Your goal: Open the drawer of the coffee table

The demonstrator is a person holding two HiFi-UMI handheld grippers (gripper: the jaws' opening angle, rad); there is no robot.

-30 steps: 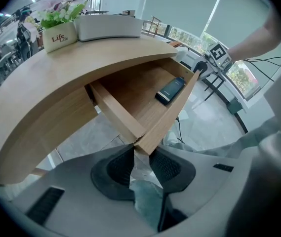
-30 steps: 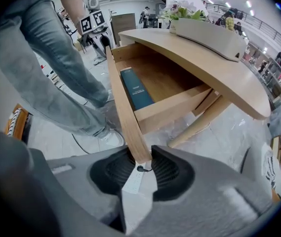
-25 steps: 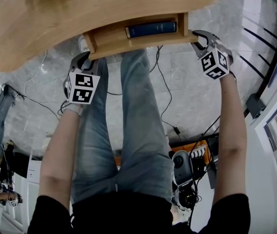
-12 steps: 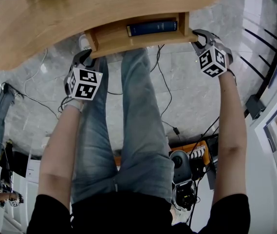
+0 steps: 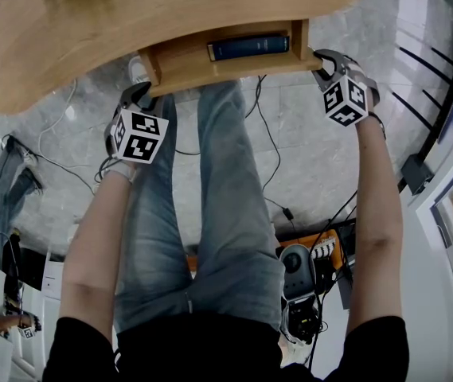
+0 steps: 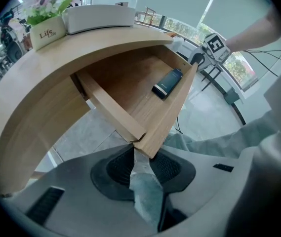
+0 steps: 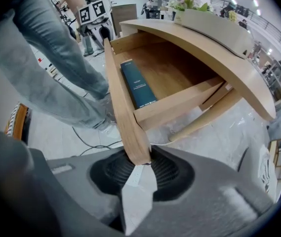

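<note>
Close in, the left gripper view shows the left gripper (image 6: 142, 154) pinching one corner of the drawer's (image 6: 172, 110) front board. The right gripper view shows the right gripper (image 7: 139, 163) clamped on that board's other end, while the head view gives both grips only as dark tips at the board's ends. Beyond the jaws the drawer stands pulled out from under the coffee table (image 6: 31, 98), with a dark blue book (image 7: 138, 85) flat inside. Farthest off, only the left gripper view shows "Life" lettered on the flower pot (image 6: 45, 31) beside a white box (image 6: 100, 16).
</note>
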